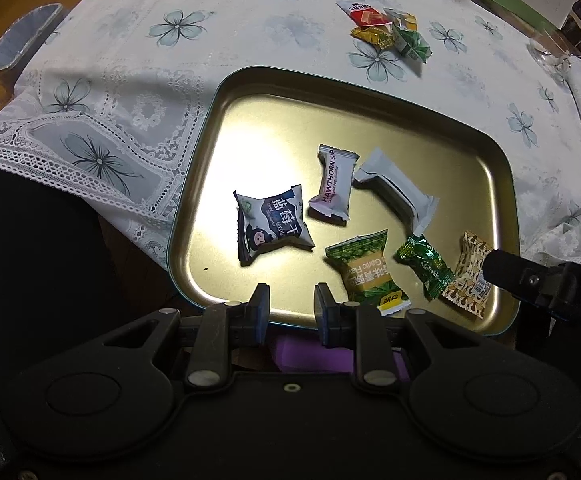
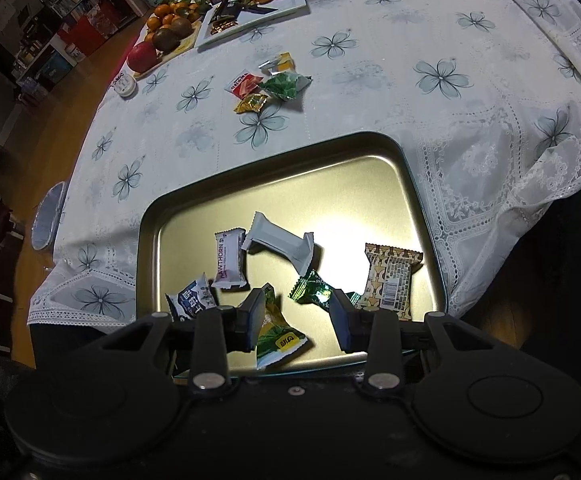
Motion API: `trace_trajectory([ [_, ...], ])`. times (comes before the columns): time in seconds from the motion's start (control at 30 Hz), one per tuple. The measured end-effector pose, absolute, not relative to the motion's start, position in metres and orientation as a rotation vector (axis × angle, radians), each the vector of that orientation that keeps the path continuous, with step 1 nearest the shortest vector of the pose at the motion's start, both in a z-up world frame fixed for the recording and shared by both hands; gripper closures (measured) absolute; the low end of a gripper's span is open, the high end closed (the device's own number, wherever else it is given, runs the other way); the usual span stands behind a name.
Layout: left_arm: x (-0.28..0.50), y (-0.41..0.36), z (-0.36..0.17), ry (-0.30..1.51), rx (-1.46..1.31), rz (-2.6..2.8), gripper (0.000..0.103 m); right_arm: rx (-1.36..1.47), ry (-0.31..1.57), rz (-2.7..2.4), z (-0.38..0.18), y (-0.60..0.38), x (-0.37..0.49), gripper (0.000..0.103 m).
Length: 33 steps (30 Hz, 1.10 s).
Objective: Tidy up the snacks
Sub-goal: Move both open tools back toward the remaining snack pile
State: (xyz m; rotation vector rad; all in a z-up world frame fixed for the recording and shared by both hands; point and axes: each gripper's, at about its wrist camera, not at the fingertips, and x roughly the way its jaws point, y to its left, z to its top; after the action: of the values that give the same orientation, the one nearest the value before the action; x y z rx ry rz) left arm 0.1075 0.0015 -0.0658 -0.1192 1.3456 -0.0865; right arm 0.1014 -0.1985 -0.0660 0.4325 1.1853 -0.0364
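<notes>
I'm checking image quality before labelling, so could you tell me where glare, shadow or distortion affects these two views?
Left wrist view: a bright glare patch washes out the tray floor above the blue snack packet; the tablecloth edges bow from fisheye distortion. Right wrist view: similar glare beside the white wrapper, and the shelves at top left are dark.

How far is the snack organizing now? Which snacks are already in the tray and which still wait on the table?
Done: six packets lie in the gold tray, among them the Hawthorn bar and the brown patterned packet.
In hand: nothing. The right tool hangs open above the tray and the left tool is empty too.
Left: four packets in a cluster on the tablecloth, beyond the tray.
</notes>
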Motion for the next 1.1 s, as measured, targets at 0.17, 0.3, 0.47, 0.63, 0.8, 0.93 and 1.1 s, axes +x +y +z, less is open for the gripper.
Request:
trace_trajectory([
  [0.17,0.109,-0.002,-0.063,1.34,-0.102,-0.089,0.07,0.444,1.211,-0.025,-0.072,-0.198,0.103,0.064],
  [0.3,0.114,-0.002,-0.062,1.339,-0.095,-0.092,0.07,0.446,1.216,-0.023,-0.071,-0.199,0.109,0.064],
  [0.47,0.124,-0.003,-0.062,1.333,-0.08,-0.093,0.07,0.45,1.229,-0.024,-0.073,-0.2,0.119,0.063],
  [0.63,0.136,-0.005,-0.062,1.33,-0.051,-0.095,0.07,0.445,1.253,-0.022,-0.078,-0.199,0.135,0.063],
  [0.8,0.158,-0.006,-0.062,1.338,-0.033,-0.108,0.07,0.465,1.29,-0.018,-0.083,-0.202,0.159,0.062],
  [0.93,0.181,-0.009,-0.061,1.336,-0.023,-0.121,0.07,0.454,1.295,-0.031,-0.084,-0.205,0.184,0.061],
  [1.1,0.215,-0.014,-0.061,1.341,-0.013,-0.14,0.07,0.466,1.303,-0.047,-0.087,-0.215,0.223,0.06],
])
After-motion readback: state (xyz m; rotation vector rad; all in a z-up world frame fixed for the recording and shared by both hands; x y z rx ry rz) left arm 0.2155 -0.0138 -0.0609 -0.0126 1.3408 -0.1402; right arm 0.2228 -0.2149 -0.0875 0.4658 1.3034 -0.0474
